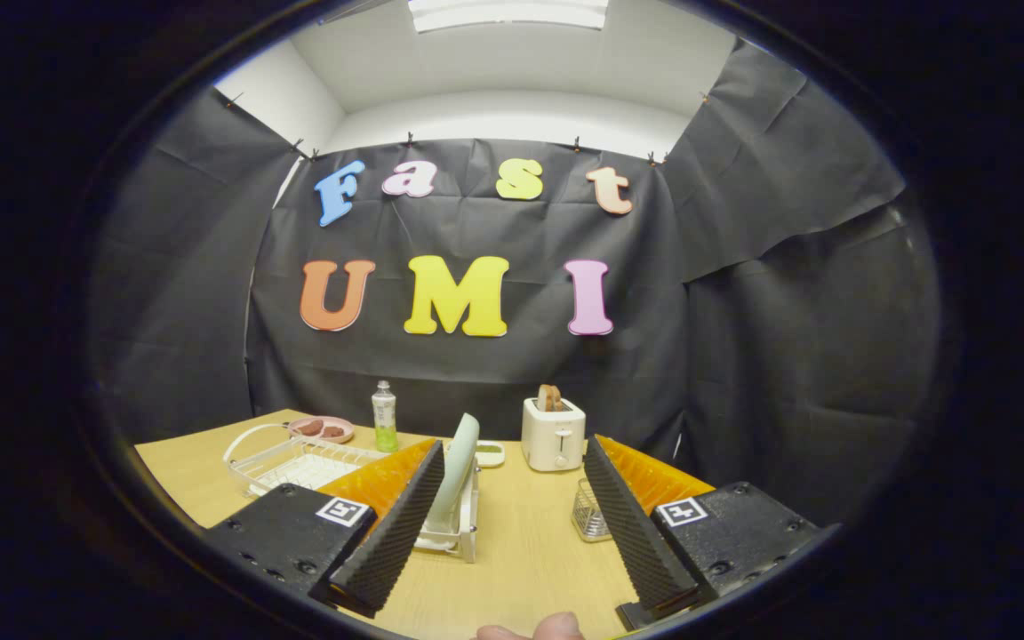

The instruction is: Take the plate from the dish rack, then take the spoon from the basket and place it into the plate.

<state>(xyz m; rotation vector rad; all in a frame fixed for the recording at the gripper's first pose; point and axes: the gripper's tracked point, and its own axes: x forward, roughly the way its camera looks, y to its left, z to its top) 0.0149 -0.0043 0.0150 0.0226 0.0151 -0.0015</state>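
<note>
1. On the wooden table (521, 542) stands a white dish rack (299, 462), on the left side, partly behind the left finger.
2. A pale green plate (456, 471) stands upright on its edge in the near right end of the rack, just ahead of the left finger (392, 524).
3. The gripper (512, 533) is wide open; its two fingers are apart and hold nothing, and bare table lies between them.
4. A small wire basket (589, 514) sits on the table just beside the right finger (632, 524), on its inner side. I cannot tell if the spoon is inside.
5. Farther away, a white toaster (553, 434) stands with a slice of bread (549, 397) in its slot.
6. Left of the toaster lies a small white dish (490, 453).
7. At the far left stand a bottle (384, 416) with green liquid and a pink plate (324, 429) with brown food.
8. A fingertip (556, 627) of a person shows at the near edge, between the fingers.
</note>
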